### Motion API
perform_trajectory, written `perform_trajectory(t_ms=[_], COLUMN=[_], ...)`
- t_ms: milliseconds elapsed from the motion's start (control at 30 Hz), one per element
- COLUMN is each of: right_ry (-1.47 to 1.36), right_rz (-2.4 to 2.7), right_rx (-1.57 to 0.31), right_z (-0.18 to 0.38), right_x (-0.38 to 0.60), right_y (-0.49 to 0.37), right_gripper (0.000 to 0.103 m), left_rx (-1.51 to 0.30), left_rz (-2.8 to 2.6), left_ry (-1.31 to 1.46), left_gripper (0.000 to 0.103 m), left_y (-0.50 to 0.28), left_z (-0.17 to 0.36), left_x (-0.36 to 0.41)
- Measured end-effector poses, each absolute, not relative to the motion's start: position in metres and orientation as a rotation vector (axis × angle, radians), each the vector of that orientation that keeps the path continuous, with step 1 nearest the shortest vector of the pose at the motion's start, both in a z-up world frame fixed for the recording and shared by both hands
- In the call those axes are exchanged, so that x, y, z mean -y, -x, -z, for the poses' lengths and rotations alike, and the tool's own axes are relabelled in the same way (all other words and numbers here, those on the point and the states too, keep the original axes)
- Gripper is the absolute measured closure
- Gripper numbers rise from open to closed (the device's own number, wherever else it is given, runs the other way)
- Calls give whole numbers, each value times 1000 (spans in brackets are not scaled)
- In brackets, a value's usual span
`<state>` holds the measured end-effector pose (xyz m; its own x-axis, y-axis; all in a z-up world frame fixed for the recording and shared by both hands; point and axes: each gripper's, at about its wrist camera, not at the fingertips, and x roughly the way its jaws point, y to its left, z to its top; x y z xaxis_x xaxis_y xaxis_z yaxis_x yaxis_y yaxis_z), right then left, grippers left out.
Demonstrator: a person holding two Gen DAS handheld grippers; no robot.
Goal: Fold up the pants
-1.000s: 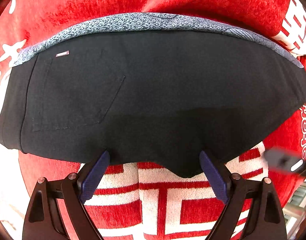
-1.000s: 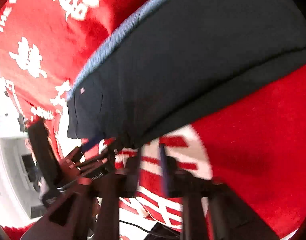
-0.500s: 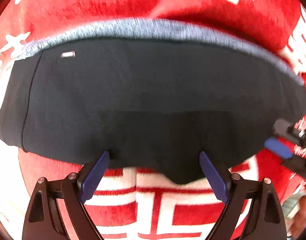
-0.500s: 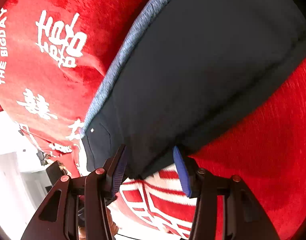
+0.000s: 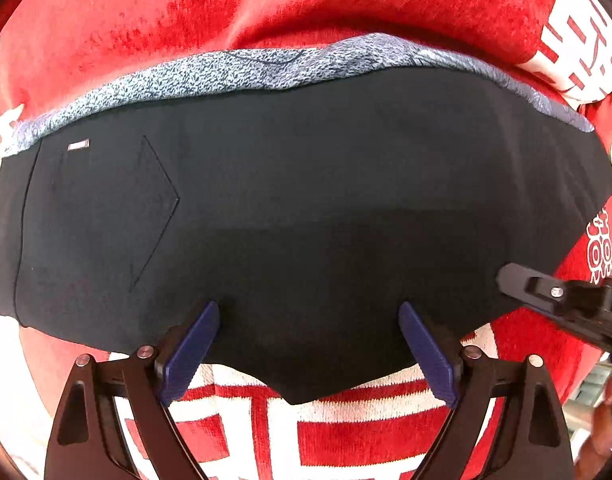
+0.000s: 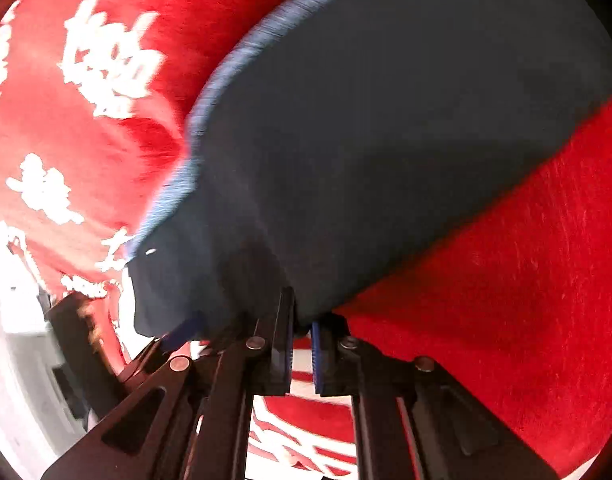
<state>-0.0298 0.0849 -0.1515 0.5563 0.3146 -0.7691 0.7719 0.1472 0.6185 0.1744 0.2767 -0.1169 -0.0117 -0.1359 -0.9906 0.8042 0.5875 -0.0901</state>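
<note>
Left wrist view: left tool [image 5: 309, 344] pointing straight down, jaws spread wide, blue pads [image 5: 190, 350] either side of the near edge of the black pants [image 5: 306, 220], not pressing on it; pants folded flat on the red cloth [image 5: 234, 4] with white characters; back pocket [image 5: 118, 208] and small label [image 5: 78, 145] toward the left; grey speckled lining [image 5: 242, 72] exposed along the far edge; right tool [image 5: 566, 306] entering at the right edge, at the pants' right corner; part of a hand [image 5: 602, 420] visible below it.

Right wrist view, motion-blurred: right tool [image 6: 302, 334] angled downward, jaws just closed, clamped on the near edge of the pants [image 6: 386, 140]; fabric pinched between the blue pads [image 6: 316, 354]; red cloth [image 6: 506, 280] beneath; left tool [image 6: 178, 332] partly visible at the lower left.
</note>
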Motion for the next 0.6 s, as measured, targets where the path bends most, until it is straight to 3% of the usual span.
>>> perform_trajectory(t_ms=[100, 167, 367, 600], right_ry=[-1439, -1371, -1173, -1050], right_rz=[388, 404, 555, 648], right_rx=[-1031, -1076, -1071, -1112], right_z=[146, 131, 91, 111], right_x=[-80, -74, -10, 69], right_y=[34, 42, 79, 63], right_gripper=[86, 70, 69, 69], left_rx=[-1367, -1375, -1337, -1269], left_rz=[829, 807, 784, 751], left_ry=[-641, -637, -571, -602], left_gripper=[10, 11, 11, 11], left_y=[-174, -174, -198, -208], left_z=[117, 110, 85, 109], left_x=[-277, -272, -237, -150])
